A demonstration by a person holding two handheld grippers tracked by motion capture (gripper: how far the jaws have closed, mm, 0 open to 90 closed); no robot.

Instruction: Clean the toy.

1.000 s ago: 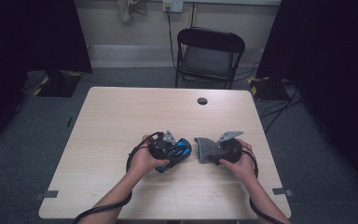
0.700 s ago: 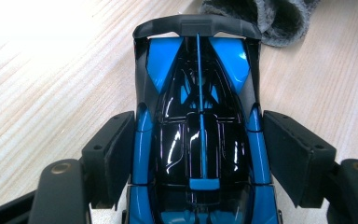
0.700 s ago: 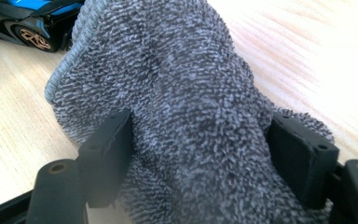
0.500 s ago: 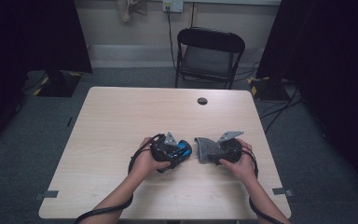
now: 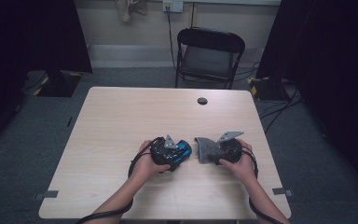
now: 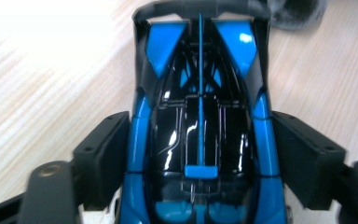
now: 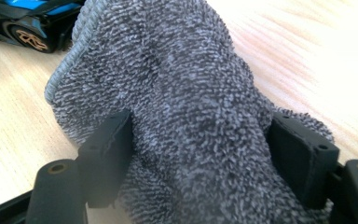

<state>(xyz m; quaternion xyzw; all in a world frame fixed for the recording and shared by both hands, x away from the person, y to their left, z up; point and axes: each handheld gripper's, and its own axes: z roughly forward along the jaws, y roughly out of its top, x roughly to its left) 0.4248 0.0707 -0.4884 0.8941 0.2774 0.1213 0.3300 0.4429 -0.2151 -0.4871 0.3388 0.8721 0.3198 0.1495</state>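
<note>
Left hand-held gripper [image 6: 200, 154] pinches toy car [image 6: 200, 121]; right hand-held gripper [image 7: 200, 158] pinches grey cloth [image 7: 177, 93]. Wipe lightly, car held firm.

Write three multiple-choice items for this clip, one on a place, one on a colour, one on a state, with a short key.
1. Where does the small dark round spot on the table lie?
A. Near the far edge, toward the chair
B. At the near left corner
C. Under the left tool

2. What colours is the toy car?
A. Red and white
B. Blue and black
C. Yellow and green

3. What is the right tool doing?
A. Lying open with nothing in it
B. Closed on the toy car
C. Closed on the grey cloth

Key: 1 A, the high view shows the spot by the table's far edge, before the chair. 2 B, the left gripper view shows a glossy blue and black body between the left tool's jaws. 3 C, the right gripper view shows both jaws pressed into the cloth's sides.
</note>
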